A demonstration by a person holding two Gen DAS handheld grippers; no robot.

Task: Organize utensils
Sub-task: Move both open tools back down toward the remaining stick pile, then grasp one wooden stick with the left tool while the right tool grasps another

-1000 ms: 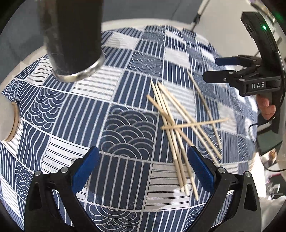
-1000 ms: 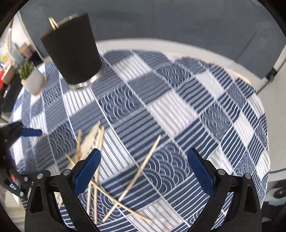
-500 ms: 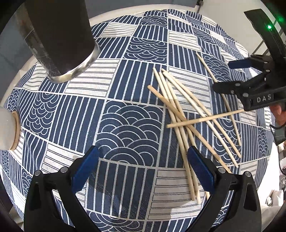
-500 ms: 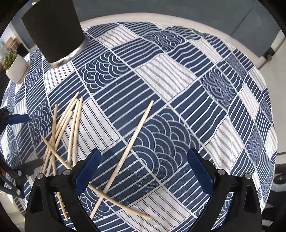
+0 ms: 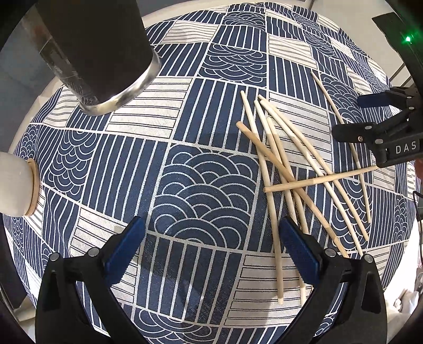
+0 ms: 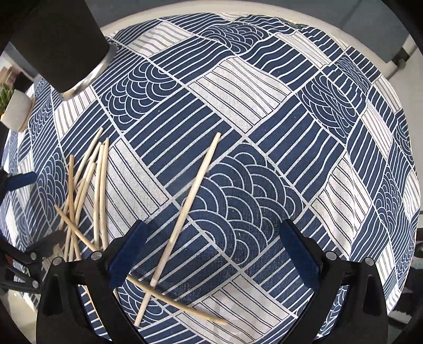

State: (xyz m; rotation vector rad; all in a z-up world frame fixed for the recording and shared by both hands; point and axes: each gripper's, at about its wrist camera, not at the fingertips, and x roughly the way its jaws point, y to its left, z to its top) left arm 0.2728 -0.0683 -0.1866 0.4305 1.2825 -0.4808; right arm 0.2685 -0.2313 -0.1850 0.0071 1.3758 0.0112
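Several wooden chopsticks (image 5: 288, 169) lie in a loose crossed pile on the blue and white patterned tablecloth (image 5: 206, 193). My left gripper (image 5: 211, 248) is open and empty, low over the cloth just left of the pile. One chopstick (image 6: 193, 195) lies apart from the pile (image 6: 84, 185). My right gripper (image 6: 214, 251) is open and empty, with that chopstick's lower part between its fingers. It also shows in the left wrist view (image 5: 370, 124) at the right. A black cup with a metal base (image 5: 100, 53) stands at the far left, also in the right wrist view (image 6: 63, 45).
A small white plant pot (image 6: 17, 111) on a wooden coaster stands at the left; it also shows in the left wrist view (image 5: 15, 185). The round table's white rim (image 6: 264, 10) curves along the far side.
Both grippers have dropped lower and closer to the cloth. The right gripper has moved over the lone chopstick; the left has neared the pile. Both stayed open.
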